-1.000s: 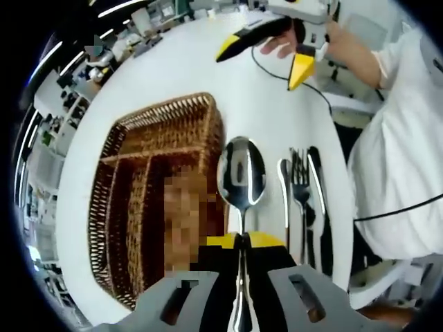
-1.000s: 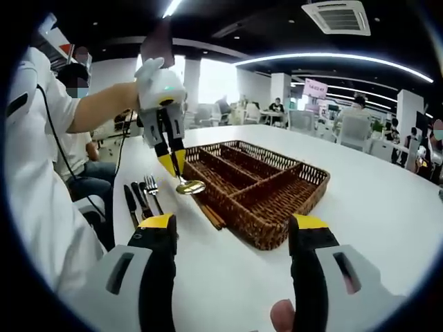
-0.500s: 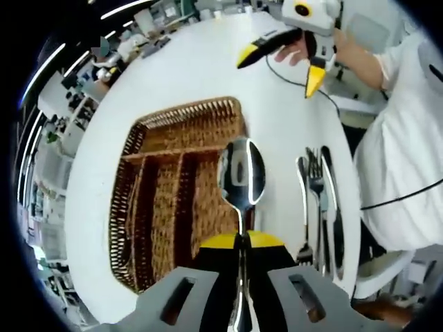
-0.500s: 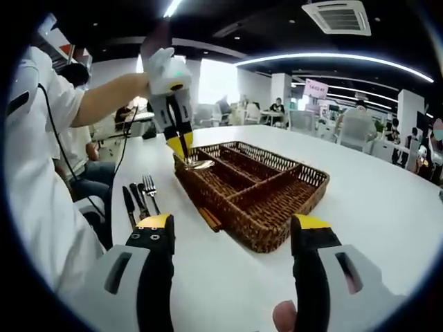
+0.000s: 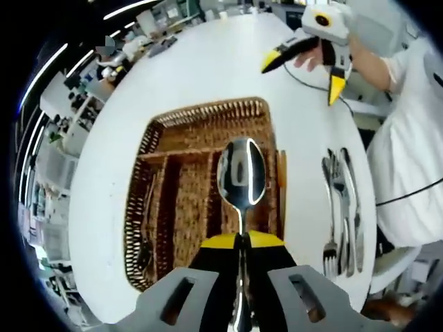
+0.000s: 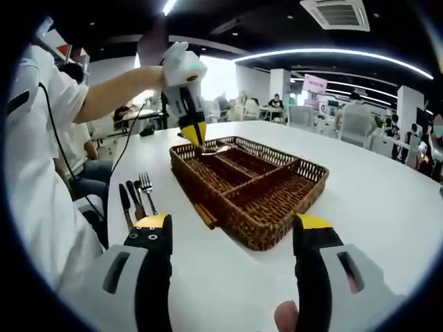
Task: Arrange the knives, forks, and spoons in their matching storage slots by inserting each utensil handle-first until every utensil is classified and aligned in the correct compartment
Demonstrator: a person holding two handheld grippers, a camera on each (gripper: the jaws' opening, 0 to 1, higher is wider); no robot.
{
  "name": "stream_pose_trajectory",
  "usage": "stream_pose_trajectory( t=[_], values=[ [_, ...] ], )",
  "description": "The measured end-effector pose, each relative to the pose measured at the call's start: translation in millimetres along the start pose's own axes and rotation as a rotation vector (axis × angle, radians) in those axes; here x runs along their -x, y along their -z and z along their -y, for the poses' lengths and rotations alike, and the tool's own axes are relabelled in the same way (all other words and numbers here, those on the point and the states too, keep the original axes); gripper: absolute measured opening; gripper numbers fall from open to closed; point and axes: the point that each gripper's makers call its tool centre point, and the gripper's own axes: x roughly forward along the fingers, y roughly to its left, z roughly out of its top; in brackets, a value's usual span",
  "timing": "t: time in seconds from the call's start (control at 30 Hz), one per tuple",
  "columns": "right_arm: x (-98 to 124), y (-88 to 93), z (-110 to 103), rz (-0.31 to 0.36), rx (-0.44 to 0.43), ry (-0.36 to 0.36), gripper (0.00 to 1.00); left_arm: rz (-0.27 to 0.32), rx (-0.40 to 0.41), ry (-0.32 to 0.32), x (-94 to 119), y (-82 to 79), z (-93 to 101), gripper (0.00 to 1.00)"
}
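Note:
My left gripper (image 5: 240,242) is shut on a shiny metal spoon (image 5: 241,173), whose bowl points away from me above the brown wicker basket (image 5: 208,108) with long compartments. In the right gripper view that left gripper (image 6: 193,134) holds the spoon (image 6: 216,147) over the basket's (image 6: 273,235) far left end. A fork (image 5: 333,207), a knife (image 5: 354,200) and one more utensil lie side by side on the white table (image 5: 208,62), right of the basket. My right gripper (image 6: 232,223) stands open and holds nothing, short of the basket's near end.
A brown stick (image 6: 204,216) lies along the basket's left side. The table cutlery (image 6: 135,197) sits near the table's edge by the person's body. A cable runs from the hand over the edge. Chairs, tables and people are far behind.
My left gripper has carried the spoon from beside the table cutlery to above the basket's far end. The right gripper has stayed open and almost still.

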Motion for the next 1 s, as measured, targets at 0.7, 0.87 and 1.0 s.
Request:
stream_pose_trajectory(
  t=[0.7,0.87,1.0],
  values=[
    [-12.2,8.5,13.8,-0.035,-0.024,0.010,0.76,-0.004,0.008,-0.036,-10.9,-0.8,-93.1,0.02],
    [-15.5,4.1,16.6,-0.023,-0.022,0.014,0.77,-0.008,0.010,-0.043,-15.5,0.2,-115.6,0.02],
    [-16.0,1.8,20.7,-0.027,-0.019,0.023,0.77,-0.014,0.002,-0.053,-22.1,0.2,-135.4,0.02]
  ],
)
